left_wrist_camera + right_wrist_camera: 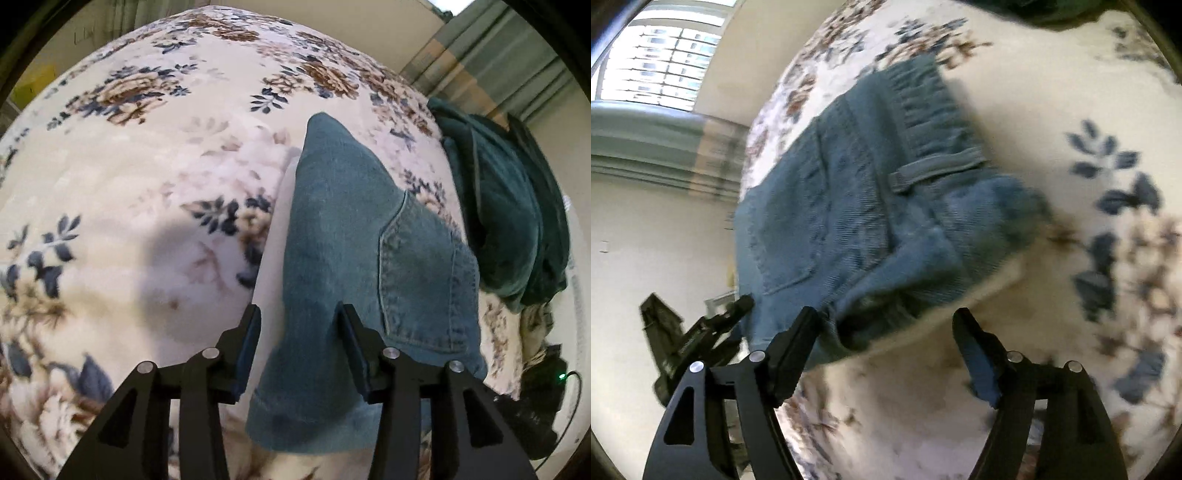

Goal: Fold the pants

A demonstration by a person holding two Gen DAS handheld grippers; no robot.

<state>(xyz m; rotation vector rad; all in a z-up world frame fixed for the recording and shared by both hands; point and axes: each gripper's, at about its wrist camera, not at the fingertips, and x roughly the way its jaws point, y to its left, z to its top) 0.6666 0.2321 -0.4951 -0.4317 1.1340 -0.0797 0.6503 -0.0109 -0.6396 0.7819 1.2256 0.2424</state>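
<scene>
Fig.: My two grippers over folded blue jeans on a floral blanket.

Near: my left gripper (297, 328) has jaws apart, straddling the jeans' (354, 258) near edge w/o pinching; denim lies btwn the pads, back pocket (424, 269) just right of them. My right gripper (886, 325) is spread wide, left finger touching the jeans' (857, 206) near corner, right finger over bare blanket (1052, 110). Mid: jeans lie folded on the blanket (147, 166), waistband & belt loop (934, 170) visible in right view. Far: dark green cloth (509, 214) heaped beside the jeans; curtain (491, 62) and window (661, 62) behind.
</scene>
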